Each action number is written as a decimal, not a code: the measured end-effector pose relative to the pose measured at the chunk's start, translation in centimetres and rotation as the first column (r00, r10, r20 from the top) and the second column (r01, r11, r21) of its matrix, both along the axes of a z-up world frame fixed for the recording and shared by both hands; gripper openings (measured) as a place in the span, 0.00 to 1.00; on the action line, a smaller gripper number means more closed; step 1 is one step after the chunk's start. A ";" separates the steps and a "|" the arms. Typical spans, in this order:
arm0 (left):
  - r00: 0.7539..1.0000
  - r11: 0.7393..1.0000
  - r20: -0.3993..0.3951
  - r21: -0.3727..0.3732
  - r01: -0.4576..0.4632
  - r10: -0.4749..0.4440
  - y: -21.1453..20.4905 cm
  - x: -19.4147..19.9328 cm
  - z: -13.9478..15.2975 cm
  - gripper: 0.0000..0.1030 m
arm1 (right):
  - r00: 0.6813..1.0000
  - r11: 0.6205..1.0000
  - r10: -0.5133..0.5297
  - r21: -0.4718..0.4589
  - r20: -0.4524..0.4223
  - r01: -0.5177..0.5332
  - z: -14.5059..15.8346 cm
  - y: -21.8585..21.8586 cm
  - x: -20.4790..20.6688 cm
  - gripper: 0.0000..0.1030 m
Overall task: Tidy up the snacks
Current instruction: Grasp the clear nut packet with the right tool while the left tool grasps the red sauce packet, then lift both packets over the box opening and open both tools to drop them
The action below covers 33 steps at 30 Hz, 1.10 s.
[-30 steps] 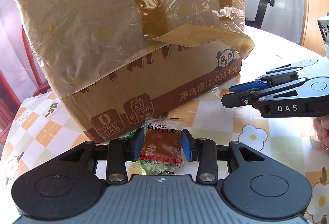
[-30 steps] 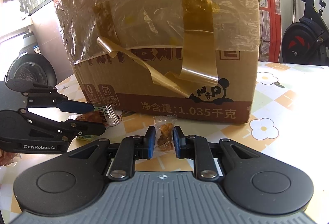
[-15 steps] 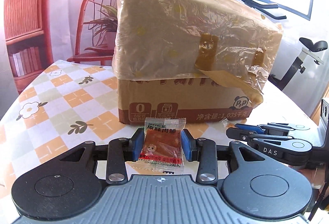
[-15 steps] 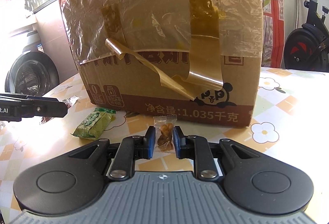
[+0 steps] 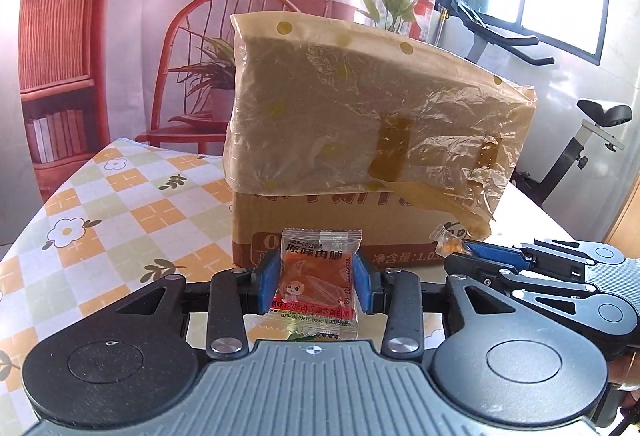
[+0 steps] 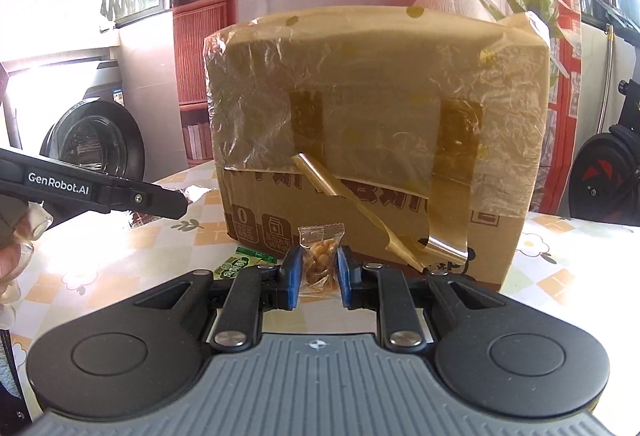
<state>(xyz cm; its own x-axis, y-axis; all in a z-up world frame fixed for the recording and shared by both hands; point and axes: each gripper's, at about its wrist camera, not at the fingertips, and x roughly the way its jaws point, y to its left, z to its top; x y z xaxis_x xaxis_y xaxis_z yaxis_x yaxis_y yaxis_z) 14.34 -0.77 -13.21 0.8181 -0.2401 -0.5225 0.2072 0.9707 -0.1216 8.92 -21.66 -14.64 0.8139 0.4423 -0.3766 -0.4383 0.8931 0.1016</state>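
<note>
In the left wrist view, the table (image 5: 120,204) with its checked, flowered cloth fills the nine o'clock side. At six o'clock the left gripper (image 5: 316,284) has its blue fingers (image 5: 267,282) pinching a red meat-jerky packet (image 5: 318,282), held upright and flat to the camera, lifted clear of the cloth. A sliver of a green wrapper edge shows just beneath the packet, too small to identify. At twelve o'clock from the packet stands the cardboard box (image 5: 372,140), its upper part wrapped in crinkled clear plastic with strips of brown tape, one strip hanging loose. At three o'clock the right gripper (image 5: 460,250) comes in from the side, its tips holding a small clear nut packet (image 5: 448,242) near the box's lower corner.

In the right wrist view, the left gripper reaches in at nine o'clock, seen side-on; a silvery scrap shows at its tip. At about seven o'clock a green snack packet (image 6: 240,264) lies on the table just in front of the box. At six o'clock the right gripper's fingers (image 6: 294,274) squeeze the clear nut packet upright between them. The box rises directly behind at twelve o'clock, loose tape curling down at four o'clock.
</note>
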 end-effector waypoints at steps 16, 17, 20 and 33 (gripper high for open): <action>0.988 0.998 0.146 -0.044 -0.038 0.044 1.1 0.4 4.3 0.40 | 0.993 1.000 -0.004 0.006 0.118 0.003 5.3 1.3 0.4 0.20; 0.986 0.998 0.161 -0.049 -0.040 0.048 1.2 0.6 4.8 0.40 | 0.992 1.000 -0.008 0.010 0.124 0.007 5.7 1.2 0.6 0.20; 0.977 0.997 0.203 -0.056 -0.049 0.060 1.2 1.2 6.5 0.40 | 0.987 0.999 -0.024 0.035 0.161 0.018 7.7 0.9 1.2 0.20; 0.959 0.999 0.281 0.008 -0.042 0.038 -2.0 8.0 13.3 0.40 | 0.978 0.995 -0.101 0.033 0.184 0.097 13.8 0.2 7.3 0.20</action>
<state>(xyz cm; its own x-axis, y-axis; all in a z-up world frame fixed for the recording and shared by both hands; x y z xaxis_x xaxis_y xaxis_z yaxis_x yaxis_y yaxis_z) 22.38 -2.77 0.05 0.9410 -0.1990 -0.2738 0.1925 0.9800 -0.0507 16.19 -21.47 -0.84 0.9088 0.3630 -0.2058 -0.3611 0.9313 0.0481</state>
